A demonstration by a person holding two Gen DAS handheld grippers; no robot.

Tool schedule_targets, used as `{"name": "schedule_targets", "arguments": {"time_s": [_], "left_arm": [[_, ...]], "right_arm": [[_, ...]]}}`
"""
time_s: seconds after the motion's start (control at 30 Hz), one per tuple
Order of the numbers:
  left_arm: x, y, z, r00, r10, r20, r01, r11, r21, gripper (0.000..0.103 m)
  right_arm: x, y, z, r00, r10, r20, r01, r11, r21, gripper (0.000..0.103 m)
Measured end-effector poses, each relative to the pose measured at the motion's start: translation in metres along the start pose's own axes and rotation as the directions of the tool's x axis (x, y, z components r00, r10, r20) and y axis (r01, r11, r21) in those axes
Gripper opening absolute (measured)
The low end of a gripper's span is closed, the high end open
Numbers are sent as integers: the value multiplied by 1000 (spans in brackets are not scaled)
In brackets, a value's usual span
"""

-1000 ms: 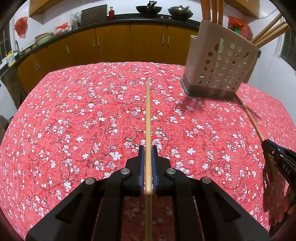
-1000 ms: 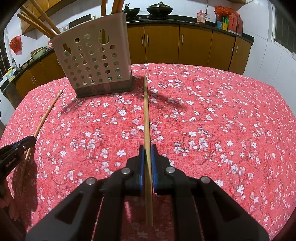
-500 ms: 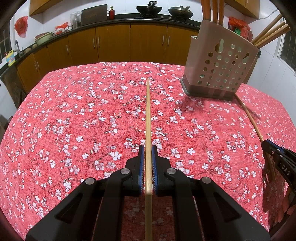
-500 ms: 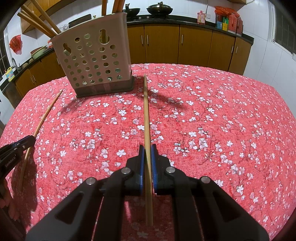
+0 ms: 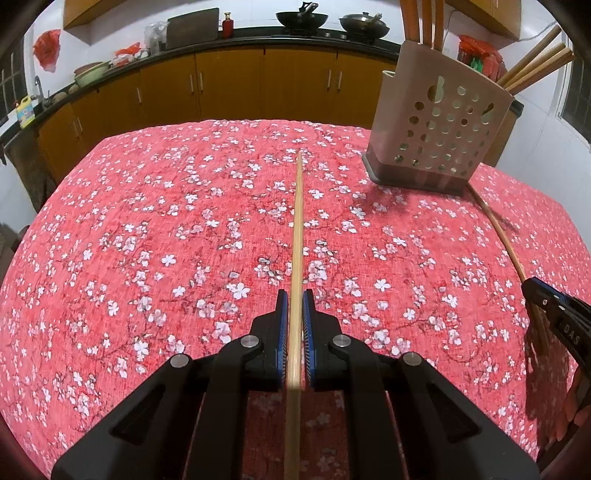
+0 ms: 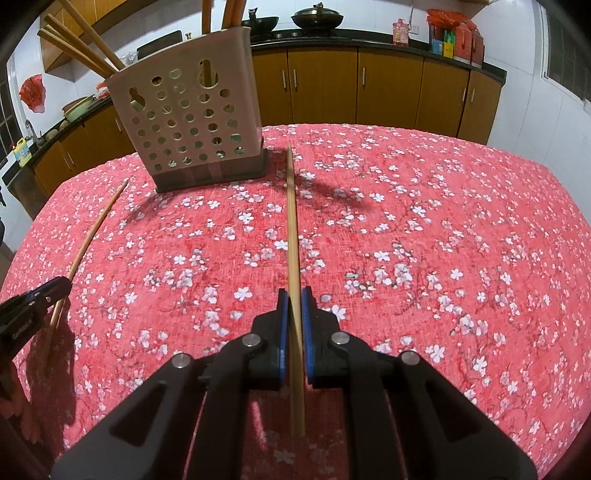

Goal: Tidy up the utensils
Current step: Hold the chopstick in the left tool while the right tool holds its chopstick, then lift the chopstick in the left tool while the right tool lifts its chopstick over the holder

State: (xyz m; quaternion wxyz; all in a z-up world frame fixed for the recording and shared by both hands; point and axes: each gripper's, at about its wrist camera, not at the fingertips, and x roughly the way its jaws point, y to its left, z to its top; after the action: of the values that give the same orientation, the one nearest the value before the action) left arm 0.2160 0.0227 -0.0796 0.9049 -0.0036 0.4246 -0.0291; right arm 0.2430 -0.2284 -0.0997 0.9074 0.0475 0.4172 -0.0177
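Note:
My left gripper [image 5: 294, 295] is shut on a long wooden chopstick [image 5: 297, 229] that points straight ahead over the red floral tablecloth [image 5: 147, 240]. My right gripper [image 6: 294, 293] is shut on a second chopstick [image 6: 291, 221] in the same way. A beige perforated utensil holder [image 5: 439, 136] stands at the far right in the left wrist view; in the right wrist view the holder [image 6: 188, 122] stands far left, with several chopsticks standing in it. Each gripper shows at the edge of the other's view: the right gripper [image 5: 526, 282], the left gripper [image 6: 68, 282].
Brown kitchen cabinets [image 5: 229, 85] with a black counter run behind the table, with woks [image 5: 297, 16] and bottles on top. The table's far edge [image 6: 406, 129] curves off toward the cabinets. A white wall and window lie on the right.

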Motion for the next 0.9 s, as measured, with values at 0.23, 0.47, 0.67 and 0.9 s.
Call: {"name": "schedule_targets", "arguments": {"time_s": [0.23,0.47,0.67,0.9], "left_arm": [[-8,4,-3,1000,0,2,0,1000,24,8],[-51,10,12,993,-36,110,34,999,17,8],[-92,10,38,969,-78,234,78,997,9,8],[-109,10,52,952,-90,291,91,996,10,8]], "right_arm": [[-15,-4,0,999,15,36,-16,1000,11,8],[-66,-14,17,984,27,175,-33,999,31,8],[-103,-20,36,958,26,286,-41,998,45,8],[-114,-23,40,948,27,316,-42,998,40,8]]}}
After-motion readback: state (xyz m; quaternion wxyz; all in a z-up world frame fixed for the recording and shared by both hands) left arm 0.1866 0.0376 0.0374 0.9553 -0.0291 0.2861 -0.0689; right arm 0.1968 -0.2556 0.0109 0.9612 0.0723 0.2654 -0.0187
